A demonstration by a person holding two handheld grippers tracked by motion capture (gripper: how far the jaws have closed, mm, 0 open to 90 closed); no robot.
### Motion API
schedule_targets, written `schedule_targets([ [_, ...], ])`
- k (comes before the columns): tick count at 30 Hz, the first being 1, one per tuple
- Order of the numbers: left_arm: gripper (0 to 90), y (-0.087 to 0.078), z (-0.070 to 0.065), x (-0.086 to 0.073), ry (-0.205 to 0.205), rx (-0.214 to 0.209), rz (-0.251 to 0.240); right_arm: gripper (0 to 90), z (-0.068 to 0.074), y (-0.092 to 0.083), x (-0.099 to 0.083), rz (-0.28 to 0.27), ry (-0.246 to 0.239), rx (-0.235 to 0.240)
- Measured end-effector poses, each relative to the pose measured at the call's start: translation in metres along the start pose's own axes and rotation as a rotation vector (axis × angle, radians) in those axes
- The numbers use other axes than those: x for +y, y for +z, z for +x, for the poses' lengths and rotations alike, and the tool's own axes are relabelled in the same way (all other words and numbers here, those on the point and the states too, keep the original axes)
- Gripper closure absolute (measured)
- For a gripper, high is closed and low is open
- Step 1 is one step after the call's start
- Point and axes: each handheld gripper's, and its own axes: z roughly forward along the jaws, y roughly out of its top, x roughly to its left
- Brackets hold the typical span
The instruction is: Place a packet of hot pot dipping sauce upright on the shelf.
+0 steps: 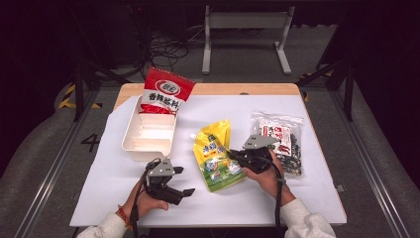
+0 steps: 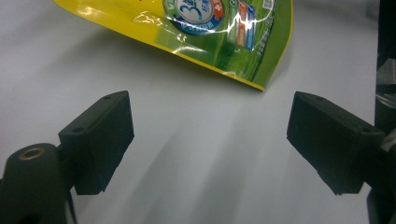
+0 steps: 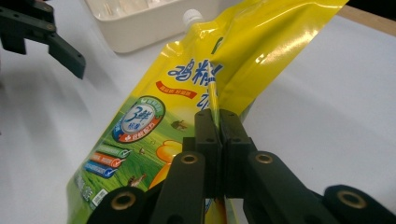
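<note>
A white sheet covers the table, whose wooden far edge alone shows. On it sits a white divided tray with a red snack bag leaning at its far end, the bag's foot hidden inside. A clear packet is partly covered by the right hand. The yellow-green spout pouch lies mid-sheet; the right gripper is clamped on a fold of it. The left gripper hovers nearby, jaws wide apart, nothing between.
</note>
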Motion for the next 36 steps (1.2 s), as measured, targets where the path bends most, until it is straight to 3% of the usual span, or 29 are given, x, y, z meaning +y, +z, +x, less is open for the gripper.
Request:
schedule_targets([
  [4, 15.3, 0.008, -0.001, 0.007, -0.023, -0.013, -0.009, 88.2, 0.002, -0.006, -0.002, -0.032, 0.000, 0.006],
  [5, 15.3, 0.010, -0.001, 0.009, -0.024, -0.015, -0.010, 88.2, 0.003, -0.011, -0.002, -0.060, 0.003, 0.008],
  [9, 15.3, 0.016, -0.003, 0.014, -0.013, -0.025, -0.014, 88.2, 0.005, -0.015, -0.001, -0.077, 0.002, 0.018],
  [12, 15.2, 0.015, -0.008, 0.015, 0.010, -0.024, -0.010, 88.2, 0.006, -0.017, -0.001, -0.073, -0.010, 0.007],
  [18, 15.1, 0.006, -0.015, 0.013, 0.077, 0.020, -0.003, 88.0, 0.009, -0.017, -0.007, -0.042, 0.004, 0.054],
  [20, 14.9, 0.001, -0.017, 0.012, 0.102, 0.036, -0.006, 87.3, 0.014, -0.012, -0.011, -0.011, 0.001, 0.079],
  [21, 14.8, -0.001, -0.018, 0.010, 0.109, 0.044, -0.006, 86.3, 0.016, -0.006, -0.014, 0.024, 0.020, 0.073],
  [23, 14.8, -0.004, -0.018, 0.008, 0.118, 0.050, 0.000, 85.4, 0.016, -0.005, -0.015, 0.032, 0.015, 0.069],
  [24, 14.7, -0.005, -0.019, 0.006, 0.119, 0.051, 0.005, 81.8, 0.014, -0.005, -0.016, 0.040, 0.008, 0.051],
  [25, 14.6, -0.006, -0.019, 0.004, 0.123, 0.058, 0.011, 73.7, 0.007, -0.008, -0.017, 0.041, 0.045, 0.036],
  [27, 14.6, -0.006, -0.019, 0.003, 0.132, 0.059, 0.016, 73.8, 0.004, -0.011, -0.017, 0.030, 0.050, 0.025],
  [30, 14.6, -0.007, -0.020, 0.000, 0.142, 0.063, 0.026, 68.7, -0.010, -0.032, -0.016, -0.002, 0.059, -0.041],
  [35, 14.3, -0.007, -0.020, -0.001, 0.159, 0.069, 0.036, 66.5, -0.043, -0.073, -0.025, -0.008, 0.065, -0.223],
  [36, 14.4, -0.007, -0.020, -0.002, 0.158, 0.068, 0.039, 66.1, -0.046, -0.076, -0.027, -0.003, 0.067, -0.241],
])
